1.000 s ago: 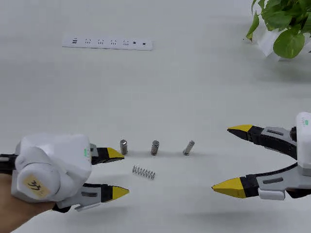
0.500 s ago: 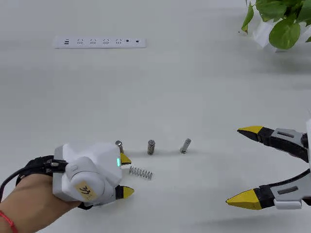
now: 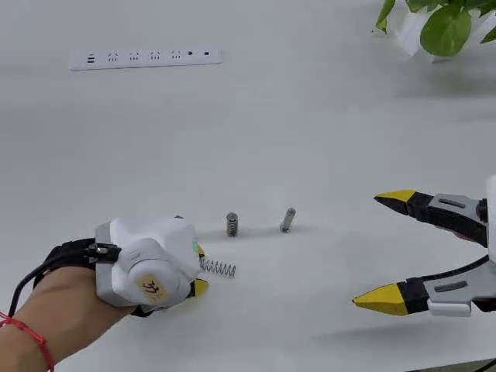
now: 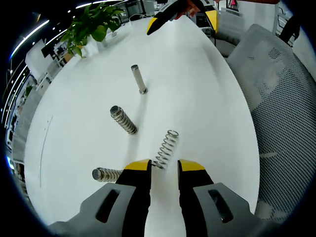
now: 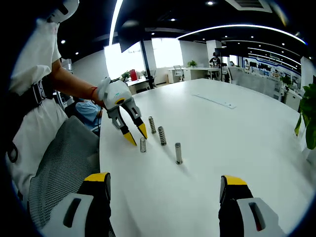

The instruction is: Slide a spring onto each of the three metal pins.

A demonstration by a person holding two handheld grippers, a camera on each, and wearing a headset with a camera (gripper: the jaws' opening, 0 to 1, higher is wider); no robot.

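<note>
A loose spring [image 3: 218,268] lies flat on the white table [image 3: 310,132] in front of three upright pins. The middle pin [image 3: 232,224] wears a spring; the right pin [image 3: 287,219] is bare. My left gripper [image 3: 198,269] hides the left pin in the head view. In the left gripper view that pin [image 4: 106,174] also carries a spring. There my left gripper [image 4: 164,165] stands narrowly open, with the near end of the loose spring [image 4: 165,148] between its tips. My right gripper [image 3: 387,248] hovers wide open to the right, holding nothing.
A white power strip [image 3: 145,57] lies at the far left of the table and a potted plant [image 3: 434,23] stands at the far right corner. A mesh chair [image 5: 64,163] sits by the table's near edge beside the person.
My left gripper has moved right and down onto the loose spring's left end, and its jaws have narrowed. The right gripper has stayed wide open, shifting only slightly.
</note>
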